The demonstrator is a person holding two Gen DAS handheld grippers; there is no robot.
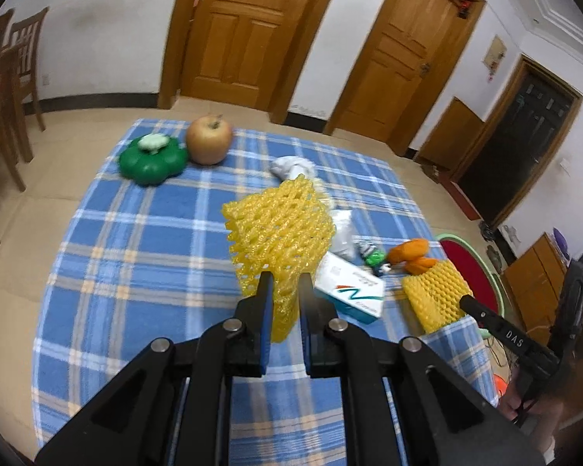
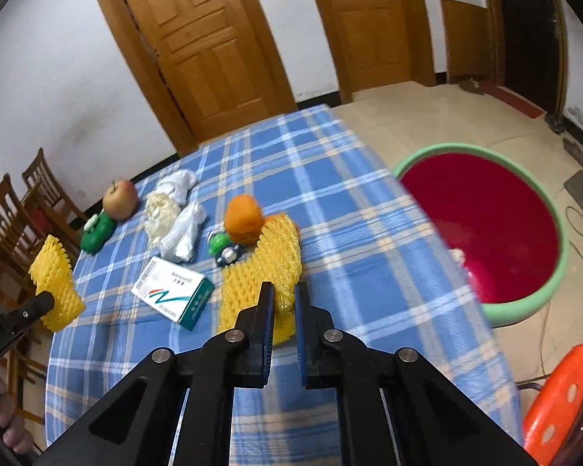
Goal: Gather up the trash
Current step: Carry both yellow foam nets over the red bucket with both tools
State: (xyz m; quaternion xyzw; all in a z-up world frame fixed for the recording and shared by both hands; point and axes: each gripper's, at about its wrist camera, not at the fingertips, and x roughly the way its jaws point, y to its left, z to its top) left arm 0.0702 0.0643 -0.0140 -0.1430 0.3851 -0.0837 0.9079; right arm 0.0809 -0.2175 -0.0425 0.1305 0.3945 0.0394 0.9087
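My left gripper (image 1: 285,277) is shut on a yellow foam fruit net (image 1: 280,229) and holds it above the blue plaid tablecloth (image 1: 144,240); that net also shows in the right wrist view (image 2: 54,283). My right gripper (image 2: 281,289) is shut on a second yellow foam net (image 2: 268,268), which also shows in the left wrist view (image 1: 435,295). On the cloth lie a white medicine box (image 2: 173,291), crumpled white plastic (image 2: 183,233), a white tissue wad (image 2: 179,184), orange peel (image 2: 245,219) and a small green wrapper (image 2: 223,248).
An apple (image 1: 209,139) and a green pumpkin-shaped toy (image 1: 151,159) sit at the table's far side. A red basin with a green rim (image 2: 485,225) stands on the floor right of the table. An orange stool (image 2: 563,392) and wooden chairs (image 1: 4,89) stand around.
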